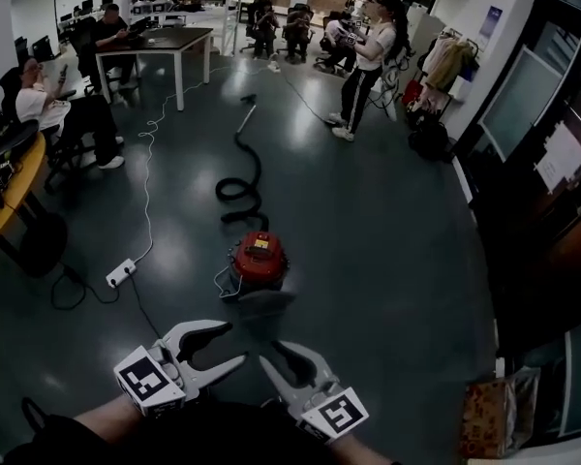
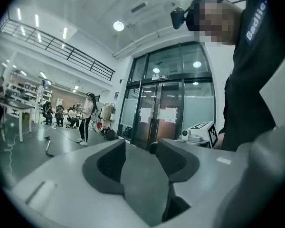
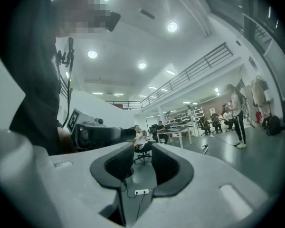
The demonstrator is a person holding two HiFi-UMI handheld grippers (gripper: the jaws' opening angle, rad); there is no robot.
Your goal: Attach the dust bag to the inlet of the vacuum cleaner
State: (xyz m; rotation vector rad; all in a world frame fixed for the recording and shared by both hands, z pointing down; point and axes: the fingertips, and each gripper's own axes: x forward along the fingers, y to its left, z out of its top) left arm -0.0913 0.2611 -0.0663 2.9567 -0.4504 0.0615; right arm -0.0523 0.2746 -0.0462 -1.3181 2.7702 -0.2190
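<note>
Red round canister vacuum cleaner (image 1: pixel 259 258) sits on the dark glossy floor (image 1: pixel 387 260), straight ahead of both tools and well apart from them. Left hand-held gripper (image 1: pixel 234 345) and right hand-held gripper (image 1: pixel 269 352) are low in the head view, close to the body, tips angled in toward each other. Both have their jaws part-open with nothing between them; the left gripper view (image 2: pixel 140 151) and the right gripper view (image 3: pixel 135 158) show only the room through the gap. The canister lies about midway between the two, so neither hand is clearly nearer.

Black ribbed hose (image 1: pixel 240 187) leaves the canister's far side, curls, then runs on into a pale straight wand (image 1: pixel 246 119). That long axis points away from the person, up the frame. So the inlet probably faces away too, though I cannot make it out.

No dust bag can be picked out in any view. The next move likely means stepping in and reaching down toward the canister.
</note>
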